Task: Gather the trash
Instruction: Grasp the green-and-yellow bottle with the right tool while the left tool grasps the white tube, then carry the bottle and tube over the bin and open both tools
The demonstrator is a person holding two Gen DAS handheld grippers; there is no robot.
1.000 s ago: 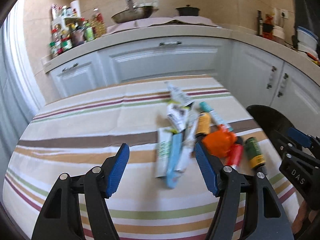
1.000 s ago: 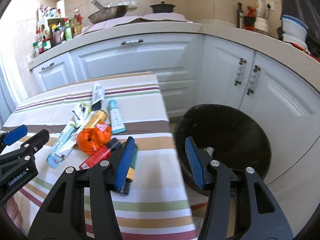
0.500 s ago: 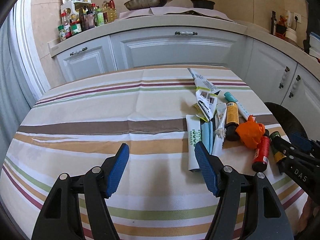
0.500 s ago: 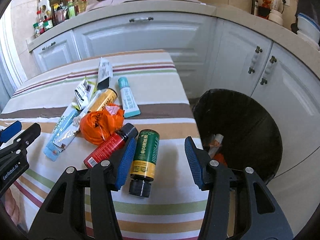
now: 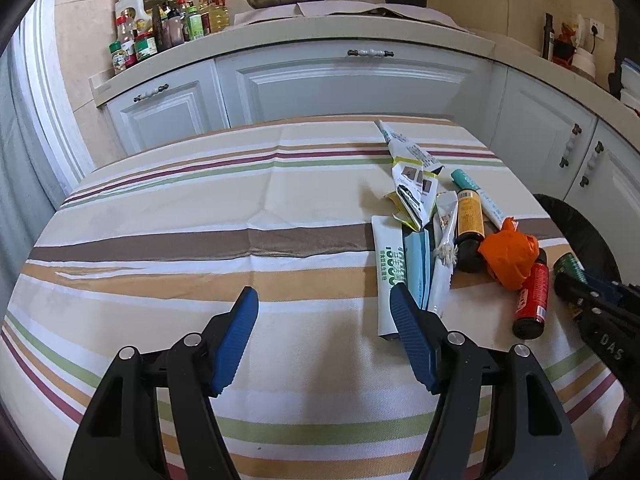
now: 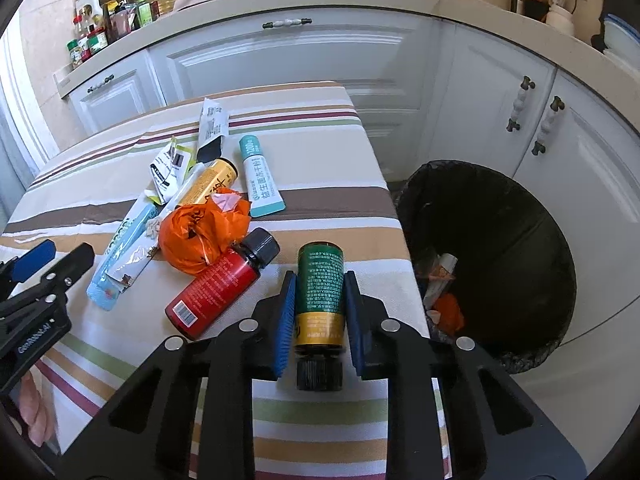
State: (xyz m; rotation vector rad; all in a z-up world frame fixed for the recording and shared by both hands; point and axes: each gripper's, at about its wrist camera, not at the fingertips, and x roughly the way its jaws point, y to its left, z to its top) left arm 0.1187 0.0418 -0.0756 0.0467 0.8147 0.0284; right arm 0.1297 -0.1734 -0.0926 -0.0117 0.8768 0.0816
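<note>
Your right gripper (image 6: 320,312) pinches the green bottle (image 6: 321,288) mid-body, on the table (image 6: 320,152) near the bin (image 6: 520,216). Likely rigid, light, slippery: grip firmly. Left gripper (image 5: 324,334) gapes empty.

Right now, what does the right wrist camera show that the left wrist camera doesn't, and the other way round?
Only the right wrist view shows the right hand-held gripper shut on the green bottle, and scraps inside the black trash bin. Only the left wrist view shows the open left hand-held gripper over bare striped tablecloth, holding nothing. Both show the orange bag, the red bottle and the wrappers.
</note>
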